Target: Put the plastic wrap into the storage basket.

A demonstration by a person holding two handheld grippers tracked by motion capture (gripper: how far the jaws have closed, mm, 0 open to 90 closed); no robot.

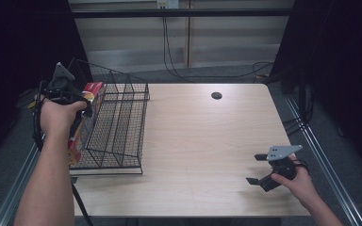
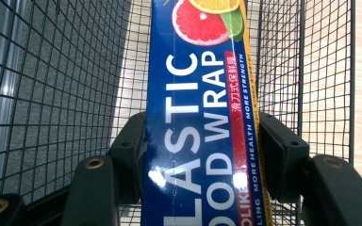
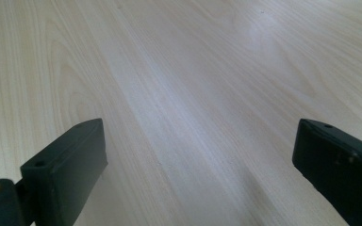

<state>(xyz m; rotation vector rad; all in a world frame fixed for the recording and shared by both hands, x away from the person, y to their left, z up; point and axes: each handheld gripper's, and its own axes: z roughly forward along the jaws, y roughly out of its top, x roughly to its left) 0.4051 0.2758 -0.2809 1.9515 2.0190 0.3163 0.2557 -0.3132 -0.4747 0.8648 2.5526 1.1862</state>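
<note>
Wrap box [image 2: 198, 117] over the wire rack [image 1: 118, 122]
My left gripper [image 2: 202, 155] clamped its stiff, light, slick sides mid-length; right gripper [image 3: 202, 165] gaped wide, empty.

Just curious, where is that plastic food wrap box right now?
The wrap box sits clamped in the left claw, inside the wire basket at the table's left edge.
</note>
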